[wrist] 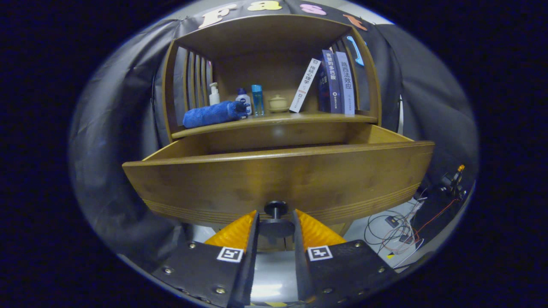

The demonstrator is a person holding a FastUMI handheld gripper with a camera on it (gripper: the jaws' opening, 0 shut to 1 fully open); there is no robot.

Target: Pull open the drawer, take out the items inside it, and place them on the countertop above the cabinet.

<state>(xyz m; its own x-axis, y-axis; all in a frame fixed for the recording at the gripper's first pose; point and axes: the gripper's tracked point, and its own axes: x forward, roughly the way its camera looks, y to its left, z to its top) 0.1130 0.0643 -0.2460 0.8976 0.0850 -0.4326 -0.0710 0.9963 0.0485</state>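
gripper (pixel 276 218): narrowed, both fingers pressed on the round dark drawer knob (pixel 275 208) | brown wooden drawer (pixel 278 179): pulled out, front just beyond the fingers | countertop (pixel 274 121) above: rolled blue towel (pixel 214 114), bottles, books are carried

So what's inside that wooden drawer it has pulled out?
The drawer is open, but its tall front panel hides the inside; just the inner side walls and back show. The gripper has a finger on each side of the drawer's knob, seemingly gripping it.
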